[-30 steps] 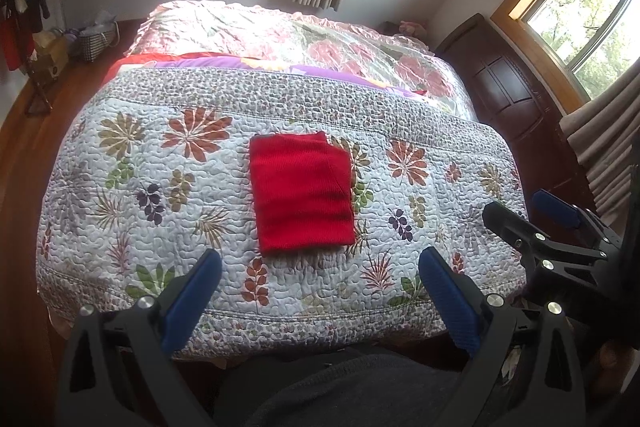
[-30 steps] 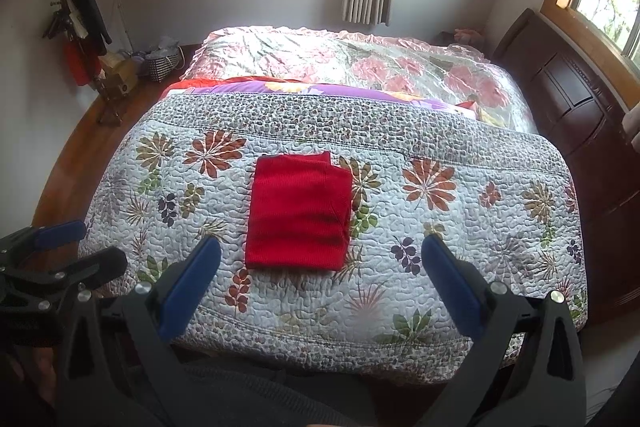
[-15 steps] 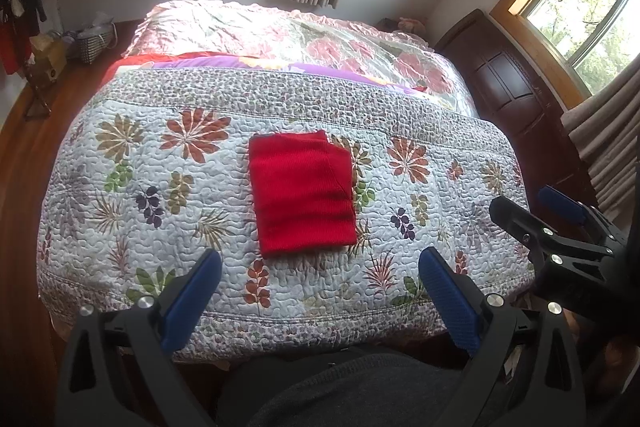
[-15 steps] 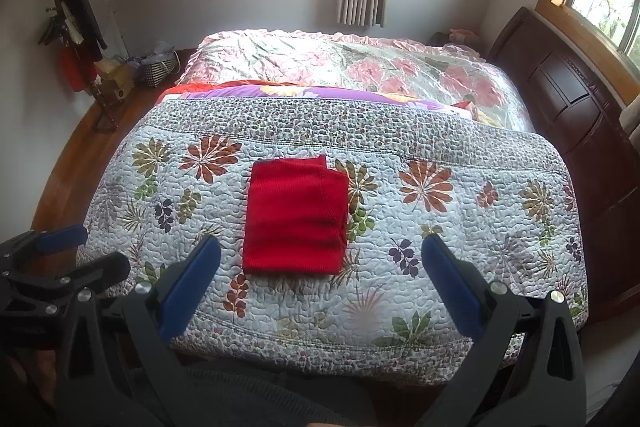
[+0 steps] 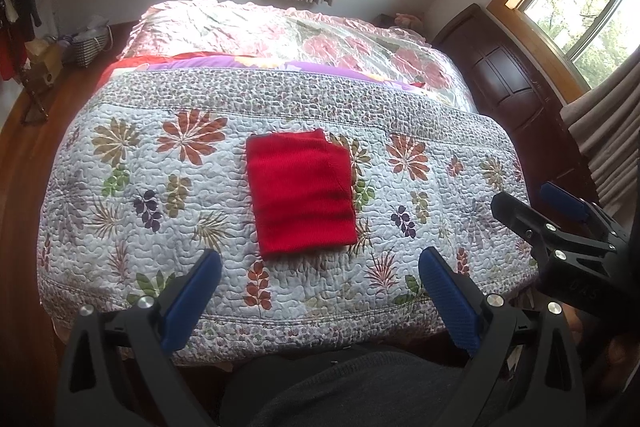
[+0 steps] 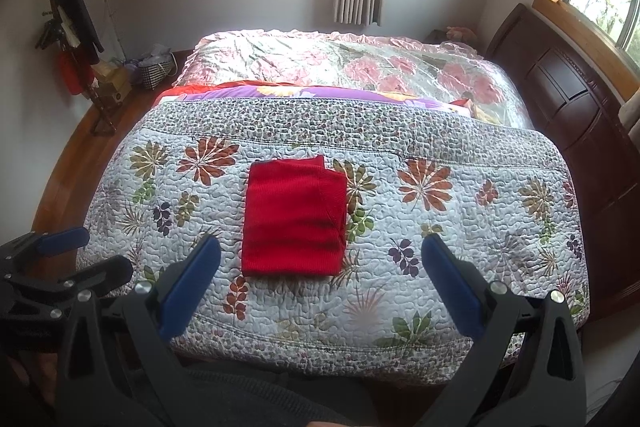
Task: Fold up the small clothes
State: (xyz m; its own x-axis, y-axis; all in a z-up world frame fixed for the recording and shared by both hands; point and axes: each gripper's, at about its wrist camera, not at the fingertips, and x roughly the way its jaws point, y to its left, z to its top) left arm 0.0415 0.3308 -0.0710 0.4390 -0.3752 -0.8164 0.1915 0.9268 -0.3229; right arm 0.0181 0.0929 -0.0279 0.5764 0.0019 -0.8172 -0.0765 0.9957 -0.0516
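A red garment (image 5: 301, 193) is seen lying folded into a neat rectangle on the floral quilt (image 5: 160, 187) of the bed, roughly central and well apart from both tools. The left gripper (image 5: 320, 297) is held back over the near edge of the bed with its blue fingers (image 5: 192, 301) spread wide and nothing between them; the right gripper (image 6: 320, 293) is held likewise, wide open and empty.

The fold is judged to be essentially complete, so the main risk lies in any further handling. If the bundle is pinched by only its top layer, the layers beneath may be dragged loose and the fold undone. At the far right corner a small step is visible where the layers do not quite line up; a finger caught there could pull that layer out. The soft, yielding quilt could also be gripped together with the garment if the fingers are pressed down too deeply, and the garment shifted when the quilt is released.
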